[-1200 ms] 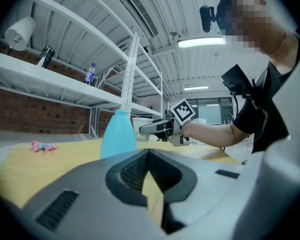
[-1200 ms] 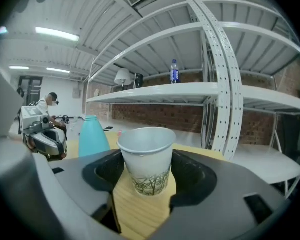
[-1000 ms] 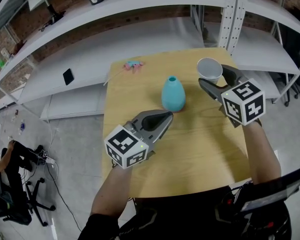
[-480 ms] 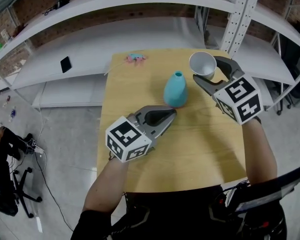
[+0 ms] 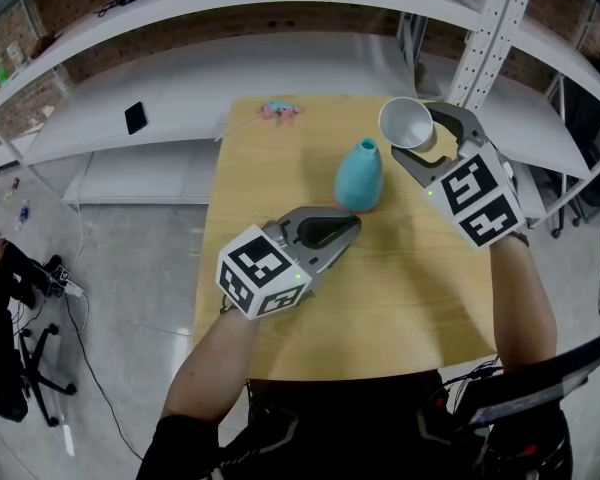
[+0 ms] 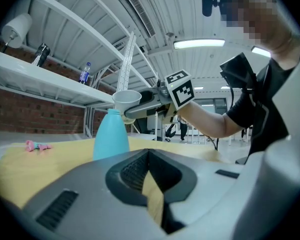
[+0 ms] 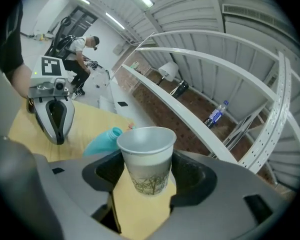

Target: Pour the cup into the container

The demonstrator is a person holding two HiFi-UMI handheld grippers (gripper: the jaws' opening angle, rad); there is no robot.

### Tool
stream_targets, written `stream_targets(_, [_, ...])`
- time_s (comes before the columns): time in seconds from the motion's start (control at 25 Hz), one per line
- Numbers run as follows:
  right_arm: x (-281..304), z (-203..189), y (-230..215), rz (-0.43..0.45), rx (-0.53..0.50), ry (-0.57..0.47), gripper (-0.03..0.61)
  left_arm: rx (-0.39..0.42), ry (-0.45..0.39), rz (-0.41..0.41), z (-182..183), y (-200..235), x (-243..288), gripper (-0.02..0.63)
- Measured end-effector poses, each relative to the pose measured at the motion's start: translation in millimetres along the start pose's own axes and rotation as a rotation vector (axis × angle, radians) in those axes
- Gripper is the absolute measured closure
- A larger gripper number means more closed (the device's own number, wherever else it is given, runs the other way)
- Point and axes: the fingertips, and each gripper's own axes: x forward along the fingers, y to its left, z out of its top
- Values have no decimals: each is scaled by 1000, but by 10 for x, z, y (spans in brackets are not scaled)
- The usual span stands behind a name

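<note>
A teal narrow-necked vase (image 5: 359,175) stands on the wooden table (image 5: 400,298) near its far middle. My right gripper (image 5: 412,136) is shut on a white paper cup (image 5: 406,123) and holds it upright in the air, just right of the vase's mouth and about level with it. From the right gripper view the cup (image 7: 146,156) sits between the jaws with the vase (image 7: 102,139) behind it to the left. My left gripper (image 5: 352,225) is shut and holds nothing, its tips close to the vase's base. The left gripper view shows the vase (image 6: 110,134) and the cup (image 6: 126,100) ahead.
A small pink object (image 5: 277,110) lies at the table's far edge. White shelving runs behind the table, with a dark phone (image 5: 135,118) on a shelf and a perforated upright (image 5: 480,28) at the back right. Grey floor lies to the left.
My right gripper has carried the cup leftward, closer to the vase's mouth. The left gripper has stayed shut by the vase's base.
</note>
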Motion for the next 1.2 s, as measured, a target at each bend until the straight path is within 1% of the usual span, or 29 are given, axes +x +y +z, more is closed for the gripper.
stream_targets(0.44, [50, 62, 1, -59, -213, 74, 281, 4, 0, -15, -5, -35, -17, 612])
stream_targets(0.88, [97, 86, 15, -87, -344, 111, 281, 4, -2, -10, -11, -29, -7, 612])
stream_targets(1.2, [92, 107, 32, -94, -415, 133, 282, 4, -2, -13, 4, -43, -22, 612])
